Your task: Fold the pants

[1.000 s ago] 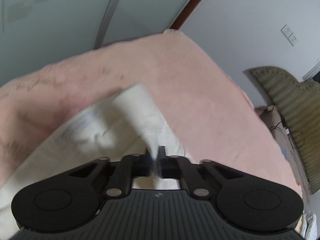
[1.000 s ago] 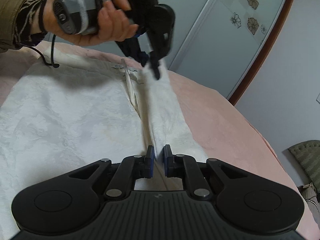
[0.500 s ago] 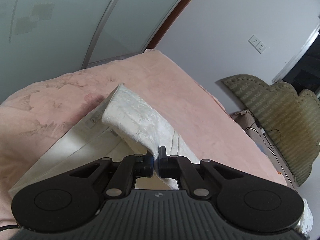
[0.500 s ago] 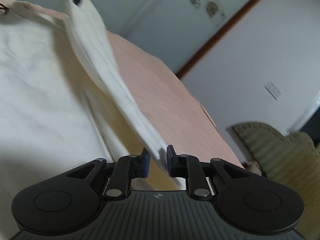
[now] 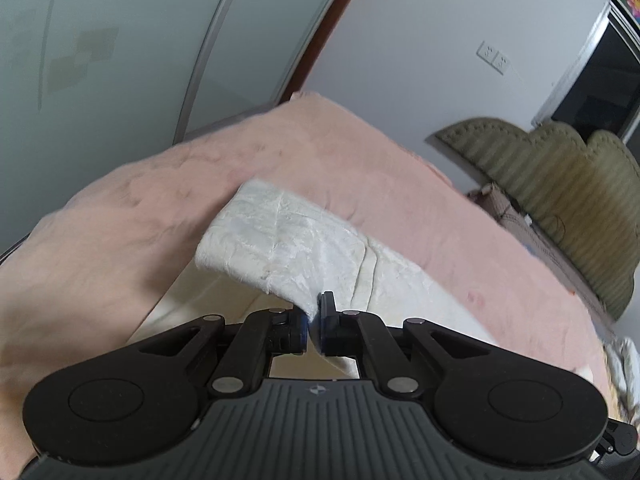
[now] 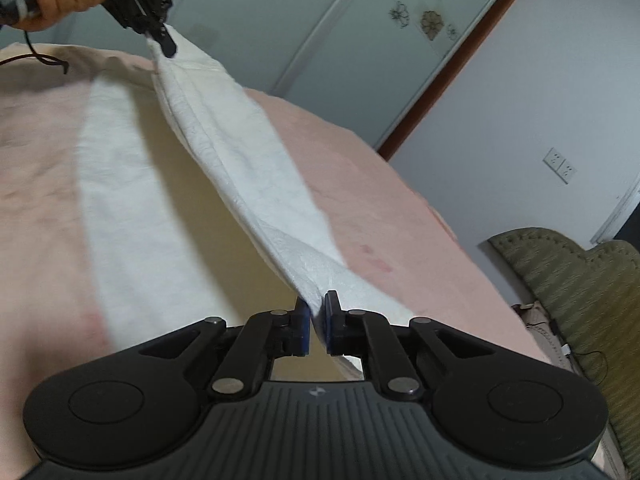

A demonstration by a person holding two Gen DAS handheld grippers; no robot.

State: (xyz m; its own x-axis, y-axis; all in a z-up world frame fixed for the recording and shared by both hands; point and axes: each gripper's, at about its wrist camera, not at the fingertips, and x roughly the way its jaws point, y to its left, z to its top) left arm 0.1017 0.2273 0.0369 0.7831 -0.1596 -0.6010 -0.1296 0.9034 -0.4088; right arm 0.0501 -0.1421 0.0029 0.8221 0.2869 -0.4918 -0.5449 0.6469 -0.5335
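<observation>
White textured pants lie on a pink bedspread. One edge is lifted off the bed and stretched between both grippers. My right gripper is shut on the near end of that lifted edge. My left gripper is shut on the far end; it shows in the right wrist view at the upper left, held by a hand. In the left wrist view the lifted fabric curls over above the rest of the pants. The lower layer lies flat on the bed.
The pink bed ends at a sliding glass wardrobe behind and a white wall to the right. An olive padded headboard stands at the right, with a cluttered bedside surface beside it.
Both grippers have raised the held edge higher and carried it over the flat layer, so the fold is now taut between them. The left gripper has moved up and left in the right wrist view.
</observation>
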